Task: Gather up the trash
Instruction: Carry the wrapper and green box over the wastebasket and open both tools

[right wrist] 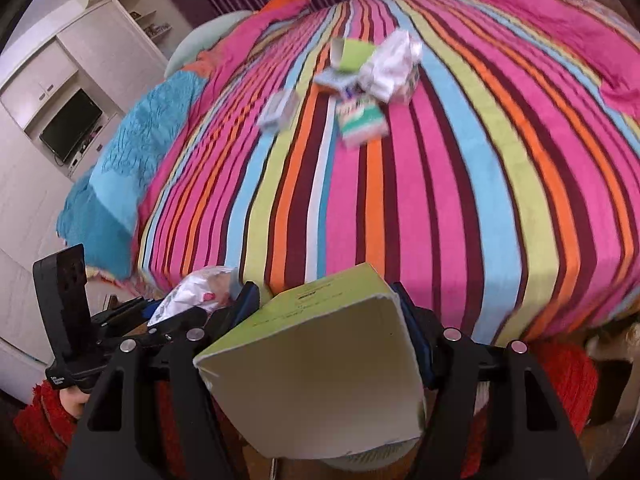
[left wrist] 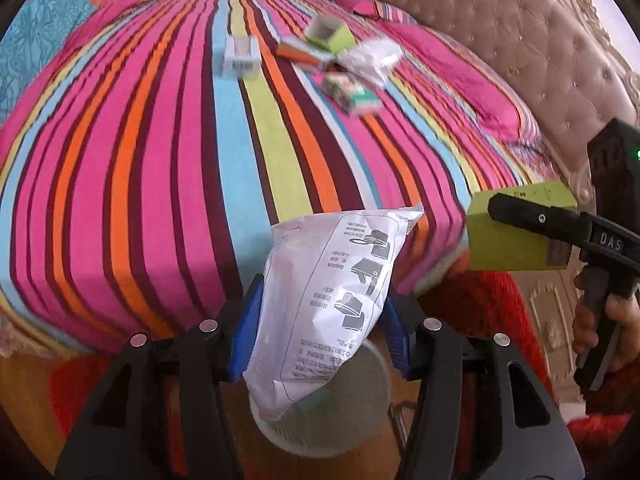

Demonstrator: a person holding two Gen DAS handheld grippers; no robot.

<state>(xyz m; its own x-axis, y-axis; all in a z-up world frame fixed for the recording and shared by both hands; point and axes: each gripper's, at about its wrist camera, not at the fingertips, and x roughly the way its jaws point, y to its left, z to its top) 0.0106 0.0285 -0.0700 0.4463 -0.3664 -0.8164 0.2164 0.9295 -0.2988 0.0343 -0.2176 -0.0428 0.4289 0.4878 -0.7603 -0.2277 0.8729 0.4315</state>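
Trash items occupy both hand-held grippers at the foot of a bed covered by a striped blanket (left wrist: 168, 152). The left gripper (left wrist: 320, 336) is clamped on a white printed plastic packet (left wrist: 332, 288), its blue pads (left wrist: 248, 332) pressing the packet from either side; the packet stands roughly upright between them and hangs over a pale round bin (left wrist: 320, 412) on the floor directly below. The right gripper (right wrist: 332, 320) is clamped on a green cardboard box (right wrist: 316, 368), held tilted with its pale open end toward the camera; a pale rim is visible just beneath the box. In the left wrist view the same box (left wrist: 516, 236) appears to the right of the packet, beside the bed edge, with a hand (left wrist: 608, 328) in a red sleeve (left wrist: 492, 312) on the gripper handle. Remaining trash lies in a loose cluster (right wrist: 360, 84) well apart, farther up the blanket: a small green open box, crumpled white wrapping, a white-and-green carton and a small white box set slightly aside; details are blurred. A pink pillow (left wrist: 448, 72) lies near the tufted headboard (left wrist: 520, 40). A white cabinet holding a dark screen (right wrist: 70, 124) stands beyond the bed.
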